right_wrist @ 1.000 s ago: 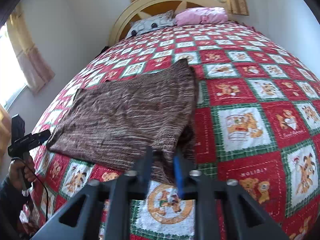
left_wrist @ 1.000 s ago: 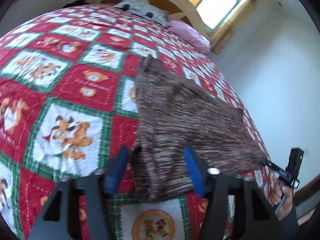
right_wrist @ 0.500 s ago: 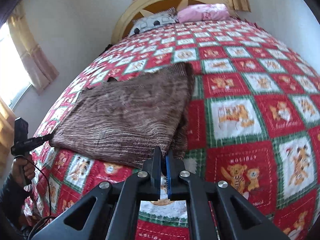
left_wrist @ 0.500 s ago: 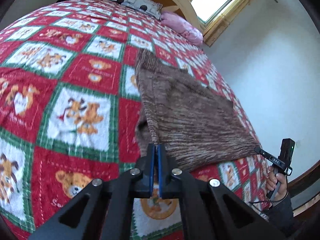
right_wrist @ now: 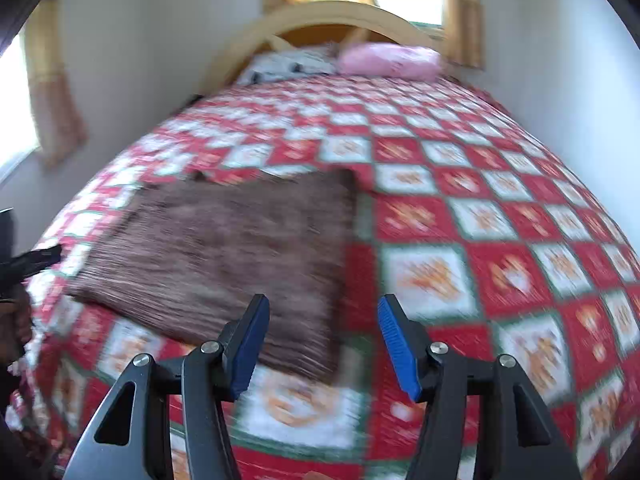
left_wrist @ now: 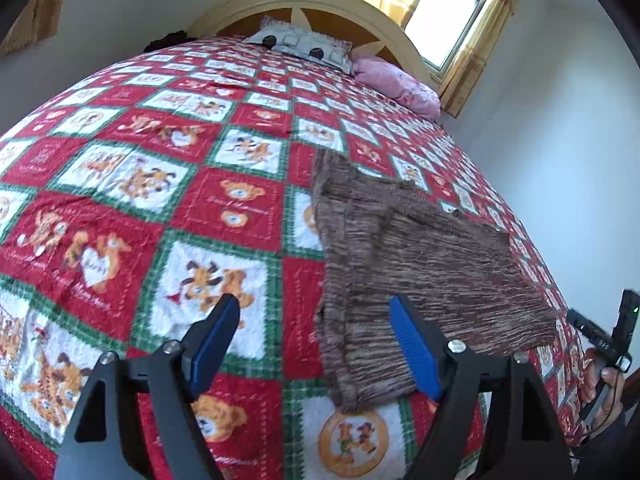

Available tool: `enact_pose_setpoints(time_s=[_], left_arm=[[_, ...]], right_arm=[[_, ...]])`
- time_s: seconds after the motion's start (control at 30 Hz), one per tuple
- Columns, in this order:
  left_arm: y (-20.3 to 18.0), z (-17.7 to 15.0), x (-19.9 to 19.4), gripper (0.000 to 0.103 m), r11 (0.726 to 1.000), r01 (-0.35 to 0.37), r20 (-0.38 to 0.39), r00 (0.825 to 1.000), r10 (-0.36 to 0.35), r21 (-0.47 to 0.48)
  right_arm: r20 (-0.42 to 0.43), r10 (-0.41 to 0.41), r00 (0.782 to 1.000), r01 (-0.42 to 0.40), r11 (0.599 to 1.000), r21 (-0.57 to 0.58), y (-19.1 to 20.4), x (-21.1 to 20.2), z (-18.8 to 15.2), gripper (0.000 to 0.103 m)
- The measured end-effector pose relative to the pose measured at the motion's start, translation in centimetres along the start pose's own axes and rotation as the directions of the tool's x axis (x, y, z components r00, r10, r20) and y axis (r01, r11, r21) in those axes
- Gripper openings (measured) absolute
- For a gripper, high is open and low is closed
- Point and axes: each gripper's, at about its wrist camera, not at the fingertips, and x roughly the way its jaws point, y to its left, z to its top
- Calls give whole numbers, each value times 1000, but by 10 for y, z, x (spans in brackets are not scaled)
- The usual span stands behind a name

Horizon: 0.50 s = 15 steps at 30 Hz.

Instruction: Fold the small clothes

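Both claws opening, empty: left gripper point(left_wrist: 314, 322); right gripper point(right_wrist: 323, 322); brown knit point(left_wrist: 404, 268) lies just beyond.

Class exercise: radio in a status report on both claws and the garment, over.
Left claw opening, nothing between its pads. Right claw opening, empty too. Brown knit garment lies folded on the quilt, released. Nothing in the way.

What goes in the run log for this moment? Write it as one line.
garment: brown knit garment folded, lying on quilt | left gripper: opening, empty | right gripper: opening, empty
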Motion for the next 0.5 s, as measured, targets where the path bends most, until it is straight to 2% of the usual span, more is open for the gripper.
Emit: enact_pose_setpoints(time_s=[0.1, 0.17, 0.23, 0.3, 0.4, 0.5], left_arm=[[-18, -5, 16, 80, 998, -32, -43, 999, 34, 57], [-30, -11, 28, 80, 988, -80, -72, 993, 90, 131], [-33, -20, 37, 80, 974, -131, -106, 983, 152, 184], [-34, -23, 36, 81, 964, -143, -100, 981, 169, 222], [-35, -27, 34, 85, 951, -151, -115, 976, 187, 268], [-36, -28, 34, 87, 950, -149, -115, 976, 186, 275]], right_arm=[[-20, 99, 995, -101, 993, -66, 30, 17, 10, 58], [-71, 121, 990, -126, 989, -78, 39, 36, 10, 58], [-129, 82, 988, -89, 995, -54, 37, 57, 2, 58], [-198, 61, 978, -64, 998, -12, 27, 72, -10, 58], [-201, 38, 979, -50, 997, -57, 26, 66, -21, 58], [-204, -5, 979, -12, 996, -83, 34, 56, -13, 58]])
